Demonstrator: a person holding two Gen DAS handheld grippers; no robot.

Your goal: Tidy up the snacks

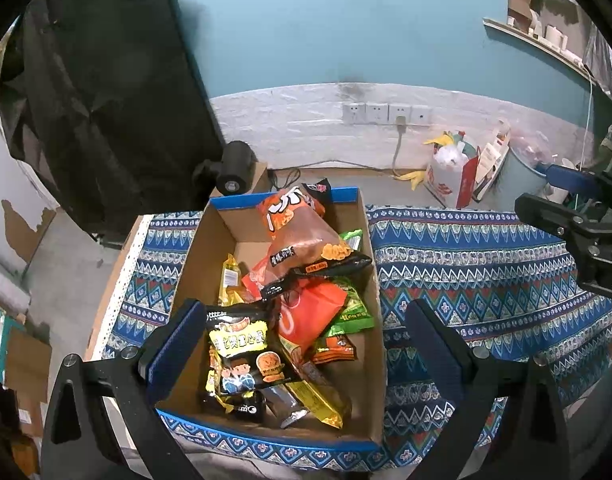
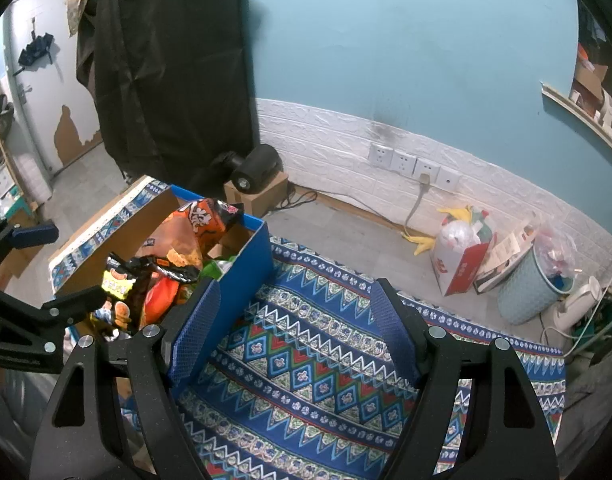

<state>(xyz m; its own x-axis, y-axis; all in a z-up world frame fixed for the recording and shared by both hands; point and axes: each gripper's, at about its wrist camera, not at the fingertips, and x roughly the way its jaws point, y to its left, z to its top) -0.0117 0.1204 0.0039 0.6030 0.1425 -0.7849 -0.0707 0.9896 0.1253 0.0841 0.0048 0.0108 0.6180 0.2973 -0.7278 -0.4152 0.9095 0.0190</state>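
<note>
Patterned cloth (image 2: 306,360) bears the snack box (image 1: 370,280) beneath left gripper (image 1: 302,344); both jaws gape empty.

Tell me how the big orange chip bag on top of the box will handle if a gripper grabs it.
The orange chip bag looks puffed, so probably light and crushable. Its glossy film may slip between pads. Resting atop other packets in the cardboard box, it likely shifts when nudged.

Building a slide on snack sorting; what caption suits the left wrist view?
Open left gripper poised above a cardboard box piled with snack packets on a patterned cloth.
</note>
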